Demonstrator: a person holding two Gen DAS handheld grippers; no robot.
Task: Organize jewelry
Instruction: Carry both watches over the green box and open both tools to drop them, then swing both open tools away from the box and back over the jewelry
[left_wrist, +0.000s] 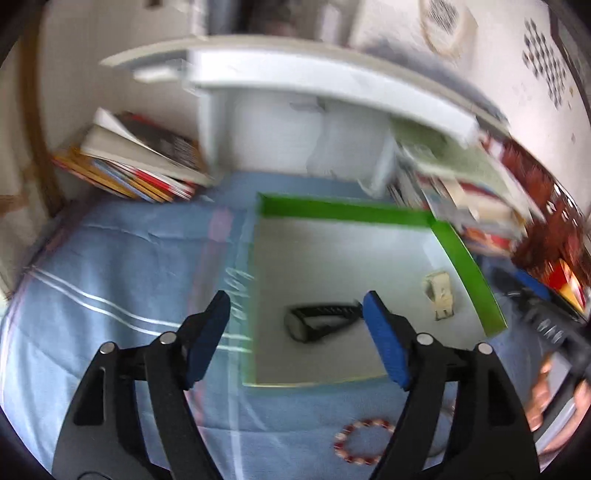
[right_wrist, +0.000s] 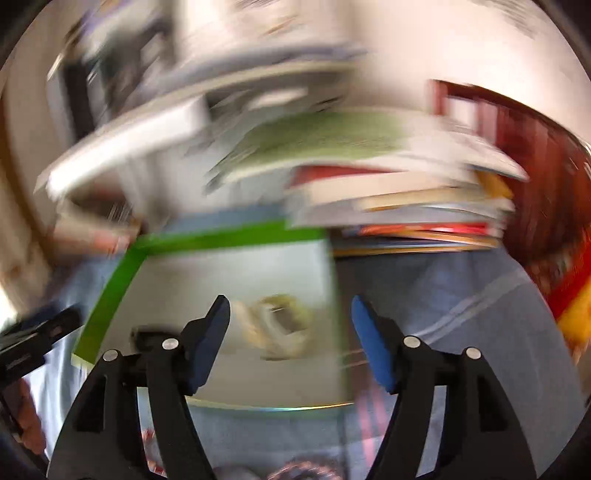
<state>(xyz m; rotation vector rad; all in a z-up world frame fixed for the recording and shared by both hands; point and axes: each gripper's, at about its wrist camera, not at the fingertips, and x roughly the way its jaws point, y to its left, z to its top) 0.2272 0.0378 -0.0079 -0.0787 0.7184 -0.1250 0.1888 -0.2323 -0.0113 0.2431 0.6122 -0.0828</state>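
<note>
A grey tray with a green rim (left_wrist: 461, 254) lies on the blue cloth. In it lie a black watch (left_wrist: 317, 321) and a pale cream watch (left_wrist: 439, 293). A red and white bead bracelet (left_wrist: 360, 441) lies on the cloth in front of the tray. My left gripper (left_wrist: 295, 314) is open and empty, above the tray's near left part, close to the black watch. My right gripper (right_wrist: 290, 314) is open and empty, over the tray (right_wrist: 110, 291) above the blurred cream watch (right_wrist: 277, 325). The black watch (right_wrist: 147, 339) shows at the left behind a finger.
Stacks of books and magazines (left_wrist: 140, 170) lie at the back left and back right (left_wrist: 461, 184) under a white shelf (left_wrist: 295, 74). The blue cloth (left_wrist: 110, 277) covers the table. The right wrist view is heavily motion-blurred. The other gripper and hand (left_wrist: 554, 332) show at the right.
</note>
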